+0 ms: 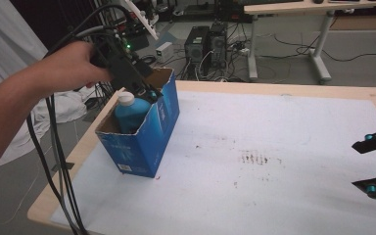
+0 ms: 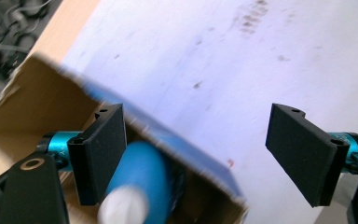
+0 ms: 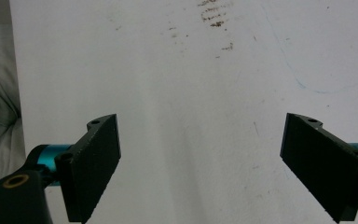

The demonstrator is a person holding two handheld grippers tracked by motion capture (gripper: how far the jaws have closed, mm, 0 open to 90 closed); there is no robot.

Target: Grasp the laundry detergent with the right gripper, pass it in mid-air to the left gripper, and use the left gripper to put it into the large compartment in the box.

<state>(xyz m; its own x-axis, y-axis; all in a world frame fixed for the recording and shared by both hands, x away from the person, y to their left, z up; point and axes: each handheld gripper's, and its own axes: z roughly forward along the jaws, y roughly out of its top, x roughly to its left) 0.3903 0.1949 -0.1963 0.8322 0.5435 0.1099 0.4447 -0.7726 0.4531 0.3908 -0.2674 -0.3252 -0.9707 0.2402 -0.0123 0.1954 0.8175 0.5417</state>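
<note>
High view: the left hand (image 1: 73,66) holds the left gripper (image 1: 144,90) over the open top of a blue cardboard box (image 1: 144,132) standing on the white table cover (image 1: 274,147). A blue bottle (image 1: 127,112) with a white cap stands inside the box, just below the gripper. The right gripper (image 1: 372,164) hangs at the far right edge, its 2 jaws apart.

Left gripper view: jaws wide apart, gripping nothing; the bottle (image 2: 137,182) lies beside the left jaw, inside the box (image 2: 32,102).

Right gripper view: jaws wide apart above the bare, stained cover (image 3: 191,93).
</note>
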